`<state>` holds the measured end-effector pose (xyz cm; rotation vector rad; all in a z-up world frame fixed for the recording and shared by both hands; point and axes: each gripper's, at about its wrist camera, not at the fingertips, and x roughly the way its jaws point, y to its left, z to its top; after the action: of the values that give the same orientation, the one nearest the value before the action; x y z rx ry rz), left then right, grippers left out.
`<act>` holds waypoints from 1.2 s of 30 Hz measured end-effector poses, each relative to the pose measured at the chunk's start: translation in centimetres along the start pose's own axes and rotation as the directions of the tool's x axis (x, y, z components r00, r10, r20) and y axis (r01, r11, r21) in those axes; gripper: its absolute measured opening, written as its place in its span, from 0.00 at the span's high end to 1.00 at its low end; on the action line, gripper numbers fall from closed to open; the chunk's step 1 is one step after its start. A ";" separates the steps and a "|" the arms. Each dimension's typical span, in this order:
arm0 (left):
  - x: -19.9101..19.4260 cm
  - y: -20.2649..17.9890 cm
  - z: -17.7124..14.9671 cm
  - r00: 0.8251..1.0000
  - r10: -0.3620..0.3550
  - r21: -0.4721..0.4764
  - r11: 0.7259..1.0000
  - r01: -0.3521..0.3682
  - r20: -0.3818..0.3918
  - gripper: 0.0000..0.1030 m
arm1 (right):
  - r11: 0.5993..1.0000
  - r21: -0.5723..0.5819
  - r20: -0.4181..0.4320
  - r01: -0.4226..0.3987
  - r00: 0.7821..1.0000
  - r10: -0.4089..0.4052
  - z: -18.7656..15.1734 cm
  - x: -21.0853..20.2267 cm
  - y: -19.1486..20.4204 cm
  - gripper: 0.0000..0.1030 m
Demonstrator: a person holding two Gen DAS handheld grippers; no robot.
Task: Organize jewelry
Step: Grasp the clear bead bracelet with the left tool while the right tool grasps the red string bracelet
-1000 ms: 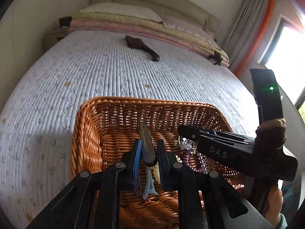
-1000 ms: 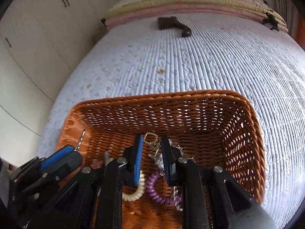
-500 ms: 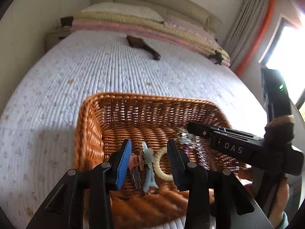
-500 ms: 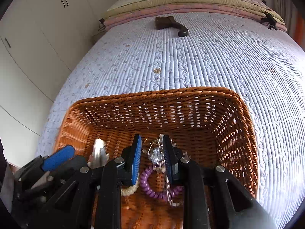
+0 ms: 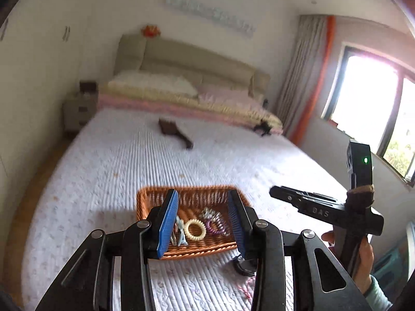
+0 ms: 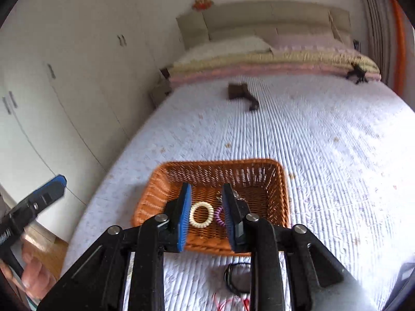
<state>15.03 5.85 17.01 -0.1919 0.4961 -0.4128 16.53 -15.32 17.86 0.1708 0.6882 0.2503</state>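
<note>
**Both claws spread and empty above the jewelry basket**

The wicker basket sits on the white quilted bedspread near the foot of the bed. Inside it lie a cream spiral hair tie, a purple spiral hair tie, a pale blue hair clip at the left side, and a silvery chain piece toward the back. In the right wrist view the cream tie and the purple tie lie side by side on the basket floor.

The left gripper hovers above the near edge of the basket with its 2 blue-padded jaws wide apart and nothing between them. The right gripper is likewise held above the basket, its jaws parted and empty; the basket contents show through the gap. Neither gripper touches the basket or the items in it. From the left wrist view the right gripper's body reaches in from the right, well clear of the basket.

On the bedspread just in front of the basket, outside it, lies a black ring-shaped band, partly hidden behind the right gripper's finger, with a bit of red thread nearer the camera. Farther up the bed rests a dark brown hairbrush, well apart from the basket. A small black object sits at the edge of the folded pink and yellow blankets by the headboard. The frames are motion-blurred, so finer detail of the jewelry cannot be made out.
</note>
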 end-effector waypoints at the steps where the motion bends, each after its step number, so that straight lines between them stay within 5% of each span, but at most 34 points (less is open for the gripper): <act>1: -1.3 -0.4 -0.1 1.000 -0.001 0.010 1.000 0.000 0.020 0.55 | 1.000 -0.002 0.029 -0.003 1.000 0.003 -0.5 -1.6 0.0 0.61; 7: -7.6 -0.5 -3.0 0.995 -0.015 0.025 1.000 0.013 0.099 0.53 | 0.997 -0.053 0.151 0.053 0.988 -0.044 -5.6 -6.6 -0.7 0.60; 11: -8.9 1.7 -6.0 0.992 -0.096 -0.051 0.994 0.100 0.083 0.52 | 0.990 -0.085 0.185 0.110 0.978 -0.093 -9.2 -6.6 -1.6 0.61; 13: -8.9 3.0 -7.3 0.994 -0.069 -0.076 0.994 0.075 0.082 0.51 | 0.989 -0.078 0.178 0.129 0.977 -0.113 -10.4 -5.7 -2.3 0.60; 22: -3.9 6.8 -12.9 0.998 0.056 -0.115 0.992 -0.058 -0.019 0.51 | 0.993 0.038 0.073 0.112 0.991 -0.114 -14.6 0.4 -5.9 0.61; 36: 2.7 10.0 -18.1 0.988 0.045 -0.187 0.980 -0.072 -0.145 0.51 | 0.990 0.066 -0.042 0.125 0.992 -0.122 -18.1 2.7 -7.1 0.61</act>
<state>11.53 12.22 -2.51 -0.3350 0.6795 -0.3217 8.03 -20.06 0.75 0.1886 0.7424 0.1113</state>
